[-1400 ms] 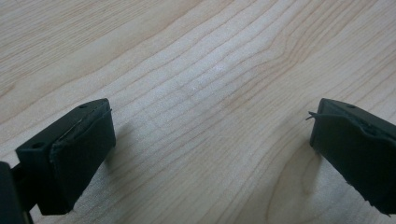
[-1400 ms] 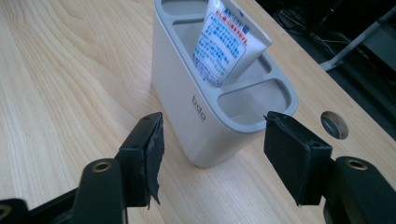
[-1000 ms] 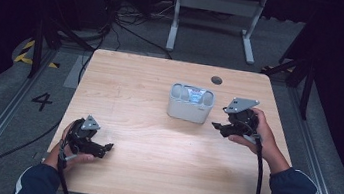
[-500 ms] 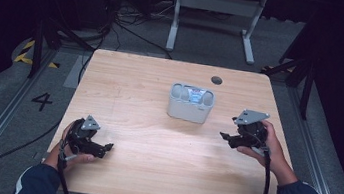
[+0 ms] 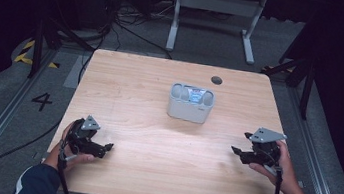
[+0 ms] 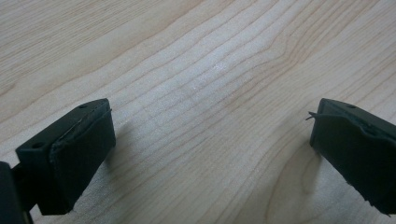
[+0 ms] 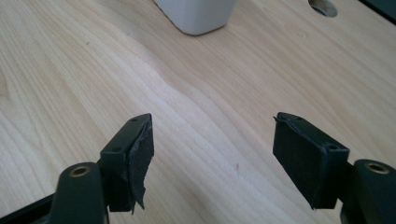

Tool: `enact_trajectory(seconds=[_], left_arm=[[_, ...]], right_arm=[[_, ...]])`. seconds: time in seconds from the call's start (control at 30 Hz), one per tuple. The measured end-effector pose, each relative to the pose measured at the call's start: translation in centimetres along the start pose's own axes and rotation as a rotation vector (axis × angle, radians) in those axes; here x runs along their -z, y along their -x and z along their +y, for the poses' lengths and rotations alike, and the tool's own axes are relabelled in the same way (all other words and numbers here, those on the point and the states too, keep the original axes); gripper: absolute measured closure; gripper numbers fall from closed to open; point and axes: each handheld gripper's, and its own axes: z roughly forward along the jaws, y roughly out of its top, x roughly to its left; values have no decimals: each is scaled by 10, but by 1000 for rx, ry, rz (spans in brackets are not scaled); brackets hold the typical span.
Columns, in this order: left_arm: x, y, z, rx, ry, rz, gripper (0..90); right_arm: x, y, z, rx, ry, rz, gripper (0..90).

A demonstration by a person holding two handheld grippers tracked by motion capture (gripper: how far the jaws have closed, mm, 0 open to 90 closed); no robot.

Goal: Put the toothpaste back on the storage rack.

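A white box (image 5: pixel 191 102) with a blue item and rounded pieces inside stands at the middle of the wooden table (image 5: pixel 148 184). My left gripper (image 5: pixel 105 149) rests low at the table's near left, open, with bare wood between its pads (image 6: pixel 74 149). My right gripper (image 5: pixel 237 153) sits near the right edge, well to the right and in front of the box. Its jaws have just been opening and stand open with nothing between them (image 7: pixel 219 158). The box's lower corner (image 7: pixel 196 14) lies far ahead of them in the right gripper view.
A round cable hole (image 5: pixel 216 80) sits in the tabletop behind the box, also seen as a hole (image 7: pixel 323 7) in the right gripper view. A white frame stand (image 5: pixel 216 12) and loose cables lie on the floor beyond the table.
My right gripper has moved from beside the box toward the near right edge and sunk closer to the table. The left gripper has stayed put.
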Motion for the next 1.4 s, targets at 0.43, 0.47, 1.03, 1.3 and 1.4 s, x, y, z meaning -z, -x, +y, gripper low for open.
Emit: enact_trajectory(seconds=[0.43,0.47,1.03,1.3,1.4], left_arm=[[0,0,0,2,2,-2,5],[0,0,0,1,2,-2,5],[-1,1,0,22,-1,-5,4],[-1,2,0,23,-2,2,5],[-1,1,1,11,-3,8,4]], right_arm=[[13,14,-54,-168,40,9,295],[14,15,-58,-184,41,11,294],[15,20,-101,-310,34,14,272],[14,16,-100,-286,23,-16,271],[14,17,-100,-285,23,-17,271]])
